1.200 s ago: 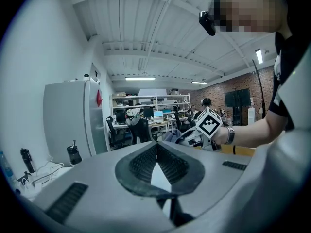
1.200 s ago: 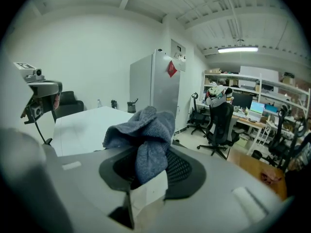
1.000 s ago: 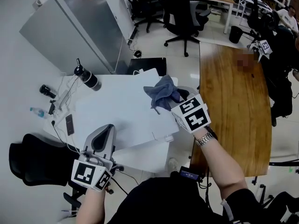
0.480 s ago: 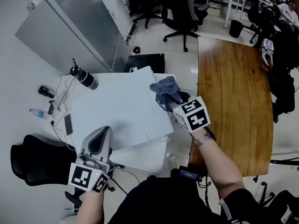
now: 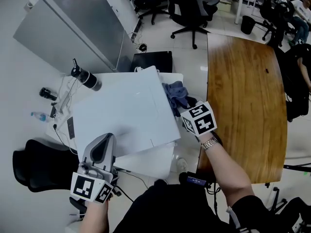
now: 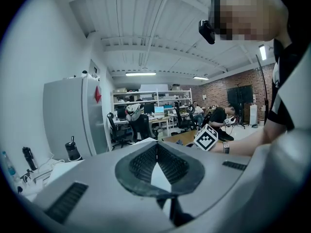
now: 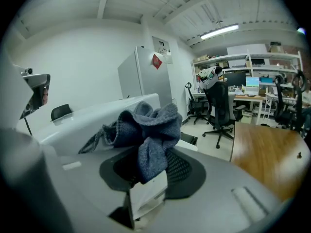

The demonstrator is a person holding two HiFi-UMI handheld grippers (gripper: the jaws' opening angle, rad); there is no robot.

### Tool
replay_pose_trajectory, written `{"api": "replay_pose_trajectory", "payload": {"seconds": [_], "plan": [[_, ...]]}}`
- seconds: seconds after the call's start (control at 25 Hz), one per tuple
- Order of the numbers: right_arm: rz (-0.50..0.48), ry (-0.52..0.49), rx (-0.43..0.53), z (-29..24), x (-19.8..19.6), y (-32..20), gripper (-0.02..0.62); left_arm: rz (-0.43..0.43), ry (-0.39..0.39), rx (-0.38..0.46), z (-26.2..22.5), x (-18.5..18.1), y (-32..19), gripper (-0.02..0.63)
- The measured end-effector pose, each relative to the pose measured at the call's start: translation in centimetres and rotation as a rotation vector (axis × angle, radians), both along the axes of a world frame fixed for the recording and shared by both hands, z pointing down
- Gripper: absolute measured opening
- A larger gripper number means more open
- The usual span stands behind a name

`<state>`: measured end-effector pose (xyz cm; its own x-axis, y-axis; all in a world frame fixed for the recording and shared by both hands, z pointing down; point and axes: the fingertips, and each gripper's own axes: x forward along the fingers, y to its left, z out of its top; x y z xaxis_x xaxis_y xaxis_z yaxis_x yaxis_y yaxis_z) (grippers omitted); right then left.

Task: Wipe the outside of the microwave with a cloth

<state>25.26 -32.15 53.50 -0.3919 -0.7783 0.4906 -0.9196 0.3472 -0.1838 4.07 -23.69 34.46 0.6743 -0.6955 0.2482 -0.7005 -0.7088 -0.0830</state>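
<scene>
The microwave [image 5: 121,113] is a white box on a white table, seen from above in the head view. A blue-grey cloth [image 5: 176,93] is bunched against its right side, just below the top edge. My right gripper [image 5: 183,106] is shut on the cloth, which stands up between its jaws in the right gripper view [image 7: 146,130], with the microwave's white wall [image 7: 97,113] right behind it. My left gripper [image 5: 101,147] hovers over the microwave's near left corner, shut and holding nothing; its pads [image 6: 146,161] meet in the left gripper view.
A black bottle [image 5: 86,78], a phone [image 5: 71,127] and cables lie on the table left of the microwave. A grey fridge [image 5: 63,28] stands behind it. A long wooden table [image 5: 243,91] runs along the right. Office chairs [image 5: 192,8] stand farther back.
My right gripper has carried the cloth off the microwave's top, over its right edge and down along the right side. The left gripper has stayed where it was.
</scene>
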Motion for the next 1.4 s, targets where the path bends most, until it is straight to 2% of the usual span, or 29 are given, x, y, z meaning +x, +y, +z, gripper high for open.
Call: {"api": "replay_pose_trajectory", "payload": {"seconds": [0.68, 1.4], "plan": [[0.003, 0.038, -0.142, 8.5, 0.1, -0.7, 0.123, -0.056, -0.020, -0.014, 0.8, -1.0, -0.1, 0.005], [0.005, 0.080, -0.278, 14.1, 0.1, -1.1, 0.123, -0.122, -0.051, -0.025, 1.3, -3.0, 1.1, 0.005]]}}
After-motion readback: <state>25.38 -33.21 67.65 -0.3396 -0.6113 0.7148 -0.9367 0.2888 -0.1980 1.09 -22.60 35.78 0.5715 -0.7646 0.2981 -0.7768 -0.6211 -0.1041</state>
